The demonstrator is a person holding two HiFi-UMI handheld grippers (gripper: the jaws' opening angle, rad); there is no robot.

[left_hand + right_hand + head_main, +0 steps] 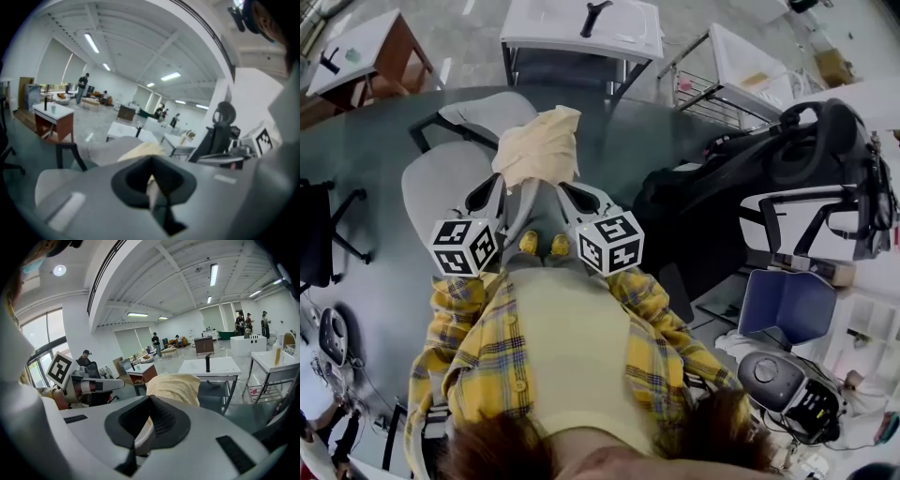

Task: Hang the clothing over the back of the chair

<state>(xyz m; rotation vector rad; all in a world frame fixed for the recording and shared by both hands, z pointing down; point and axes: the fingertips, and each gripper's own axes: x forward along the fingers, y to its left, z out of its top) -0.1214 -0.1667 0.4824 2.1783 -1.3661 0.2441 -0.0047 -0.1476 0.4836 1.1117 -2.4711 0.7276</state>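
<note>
A cream garment (536,145) hangs bunched in the air in front of me, in the head view. My left gripper (504,186) and right gripper (566,187) hold it from either side, both shut on its cloth. In the left gripper view a cream strip sits pinched in the left gripper (152,182), with the rest of the garment (143,149) beyond. The right gripper (146,423) likewise clamps a fold, and the garment (173,387) bulges above it. A light grey chair (436,183) stands just left of and below the garment, by the dark round table (384,291).
A black office chair (830,159) and a black bag (703,211) crowd the right side. A blue seat (789,302) lies lower right. White tables (581,28) and a wooden-legged desk (366,47) stand behind. People stand far off in the hall.
</note>
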